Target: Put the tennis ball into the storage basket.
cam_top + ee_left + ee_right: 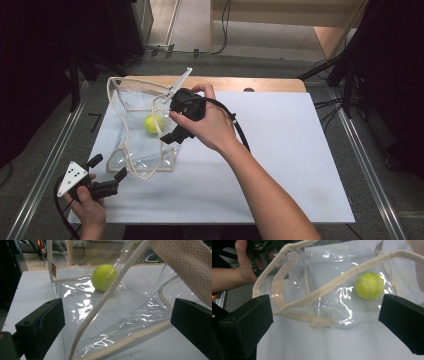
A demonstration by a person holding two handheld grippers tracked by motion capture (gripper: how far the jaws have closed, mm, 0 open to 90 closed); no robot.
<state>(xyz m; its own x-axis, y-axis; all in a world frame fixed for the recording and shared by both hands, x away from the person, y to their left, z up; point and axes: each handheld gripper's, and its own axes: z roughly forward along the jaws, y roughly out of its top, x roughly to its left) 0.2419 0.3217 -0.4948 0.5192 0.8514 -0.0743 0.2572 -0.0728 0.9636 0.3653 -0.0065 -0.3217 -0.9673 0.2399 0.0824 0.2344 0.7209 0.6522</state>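
A clear plastic bag (131, 102) with cream trim and handles lies on the left part of the white tabletop (280, 150). A yellow-green tennis ball (153, 123) rests inside it. My right gripper (171, 122) hovers over the bag's right side, jaws open and nothing between them. In the right gripper view the ball (369, 285) lies beyond the wide jaws under a cream handle (332, 283). My left gripper (107, 167) sits by the bag's near left corner, open. In the left gripper view a handle strap (100, 305) and the bag's edge run between the jaws without being pressed; the ball (104, 277) lies farther in.
Bare white surface stretches to the right and front of the bag. A wooden strip (260, 84) runs along the table's far edge. Metal rails (370, 170) flank both sides. Dark stands and cables (330, 102) stand beyond the right edge.
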